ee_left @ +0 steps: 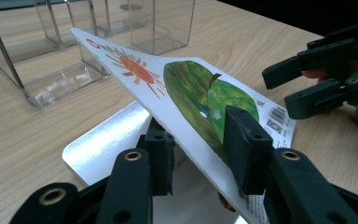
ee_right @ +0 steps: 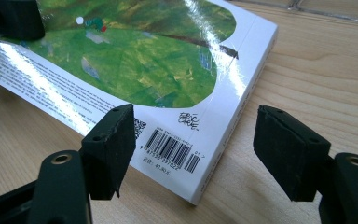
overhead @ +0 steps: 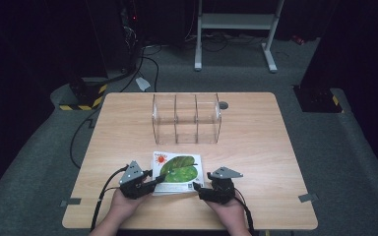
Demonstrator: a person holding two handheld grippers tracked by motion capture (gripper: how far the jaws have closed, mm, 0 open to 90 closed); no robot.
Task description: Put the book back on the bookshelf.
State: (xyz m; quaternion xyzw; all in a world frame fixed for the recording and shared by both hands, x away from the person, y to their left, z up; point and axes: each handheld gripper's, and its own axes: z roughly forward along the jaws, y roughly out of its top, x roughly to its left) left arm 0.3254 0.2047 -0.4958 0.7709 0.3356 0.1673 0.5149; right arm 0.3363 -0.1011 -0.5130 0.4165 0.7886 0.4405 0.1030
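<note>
Book cover point(ee_left: 200, 93) pinched by left hand-held gripper point(ee_left: 200, 154), pages beneath half hidden, right hand-held gripper point(ee_right: 193, 149) open at book's corner

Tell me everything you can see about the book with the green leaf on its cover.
The book is thin and glossy, white, with a large green leaf, an orange sun and a barcode near one corner. It sits on the wooden table, in front of the clear plastic organizer. The left gripper is shut on its cover, which is lifted and tilted above a white page beneath. The right gripper stands open around the barcode corner, pads not pressing.
</note>
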